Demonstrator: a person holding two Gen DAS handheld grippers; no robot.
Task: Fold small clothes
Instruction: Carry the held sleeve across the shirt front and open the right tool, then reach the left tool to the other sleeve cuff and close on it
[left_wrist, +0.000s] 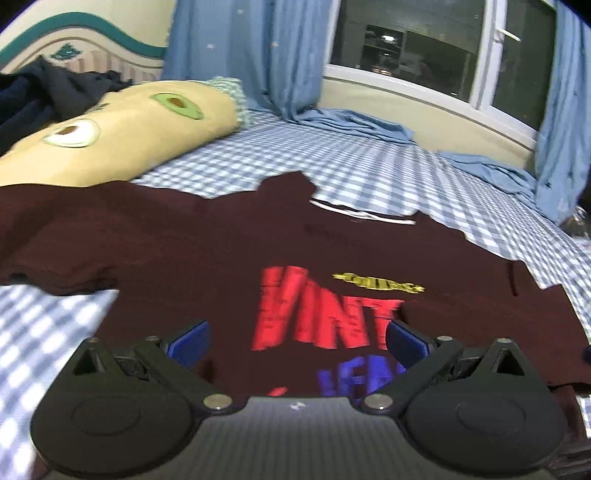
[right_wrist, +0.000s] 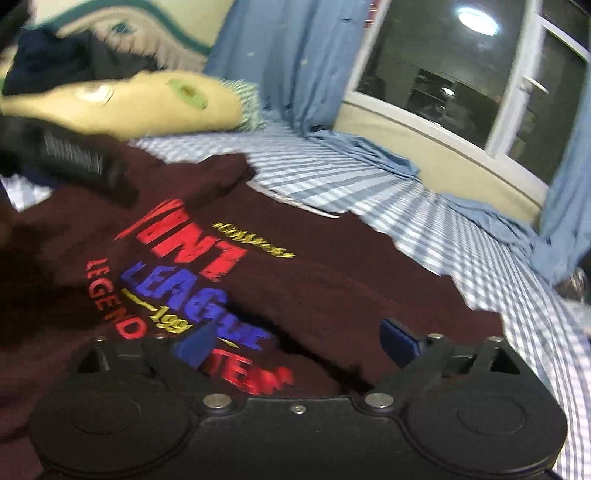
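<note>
- A maroon T-shirt printed with red, blue and yellow lettering lies front-up and spread across the middle of a bed covered in a blue-and-white checked sheet.
- The left gripper hangs over the shirt's printed chest, its blue pads wide apart and released, nothing between them.
- The right gripper is likewise spread, grasping nothing, above the shirt's lower lettering.
- A yellow avocado-print pillow sits at the head of the bed, dark clothes heaped behind it.
- Blue curtains frame a dark window along the bed's far edge.
</note>
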